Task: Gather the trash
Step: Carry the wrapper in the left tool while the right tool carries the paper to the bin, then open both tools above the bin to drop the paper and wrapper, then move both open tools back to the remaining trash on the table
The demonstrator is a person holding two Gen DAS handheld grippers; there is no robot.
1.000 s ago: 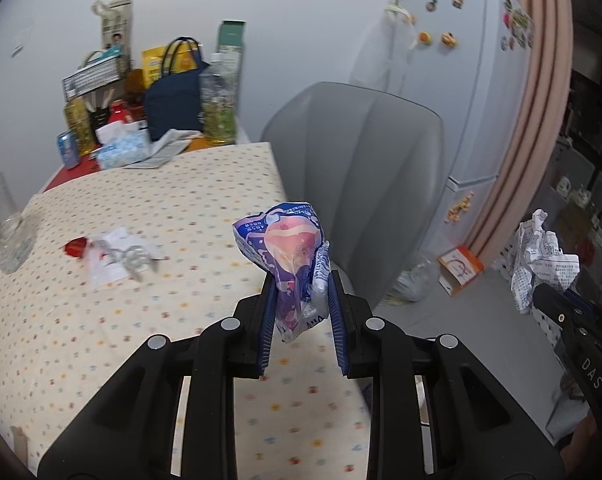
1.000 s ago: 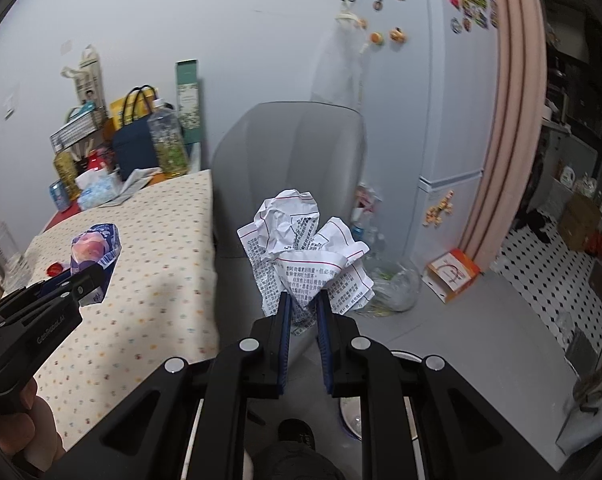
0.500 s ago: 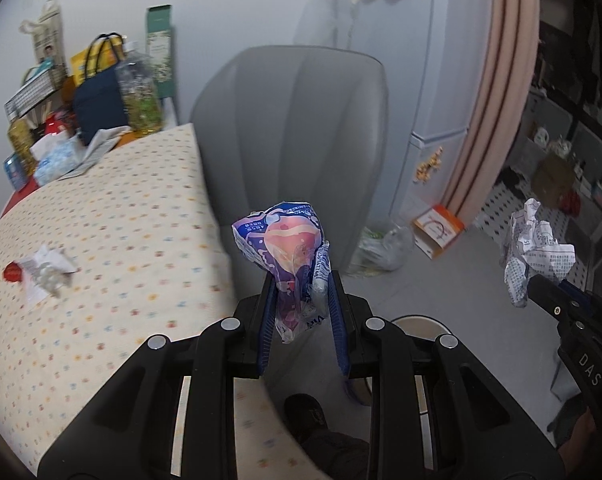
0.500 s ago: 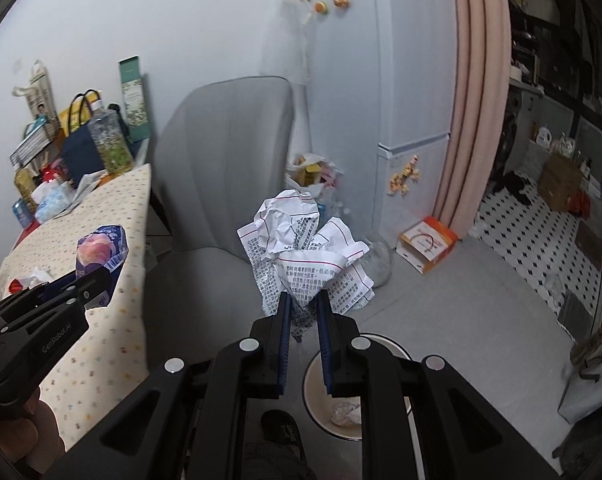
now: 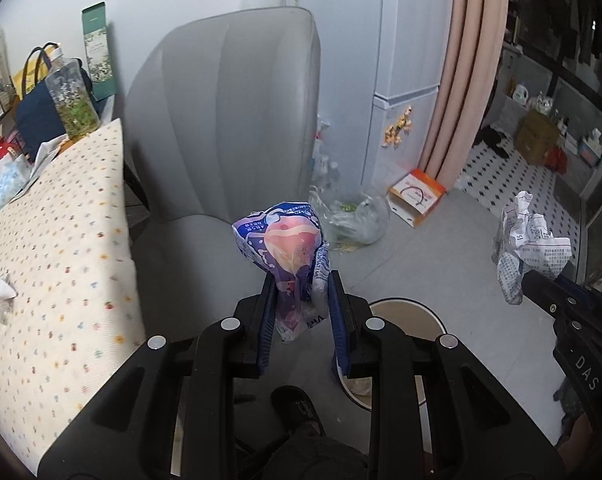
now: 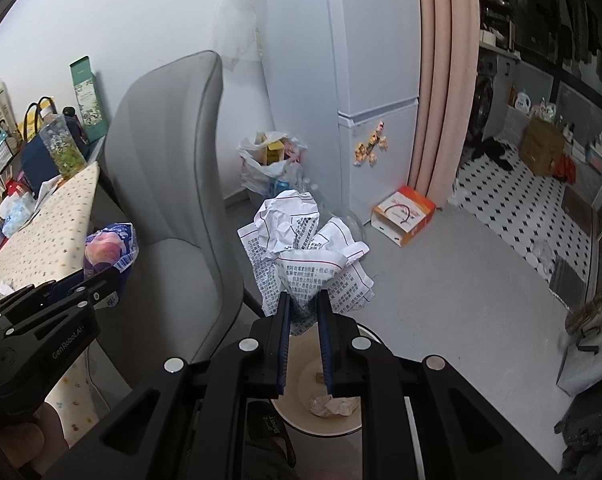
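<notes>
Since approx. 1 s earlier both tools have been swung off the counter toward the floor; the bin, lower centre of frame, is now under them, so drop-off is judged imminent. Left tool is clamped on the snack wrapper; right tool is clamped on the crumpled paper. Bin contents: crumpled scraps at bottom.

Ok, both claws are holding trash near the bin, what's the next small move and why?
Probably bring the right claw a little lower over the round white bin, then open. Its crumpled printed paper already hangs above the rim, while the left claw with the blue-and-pink plastic wrapper sits further off.
</notes>
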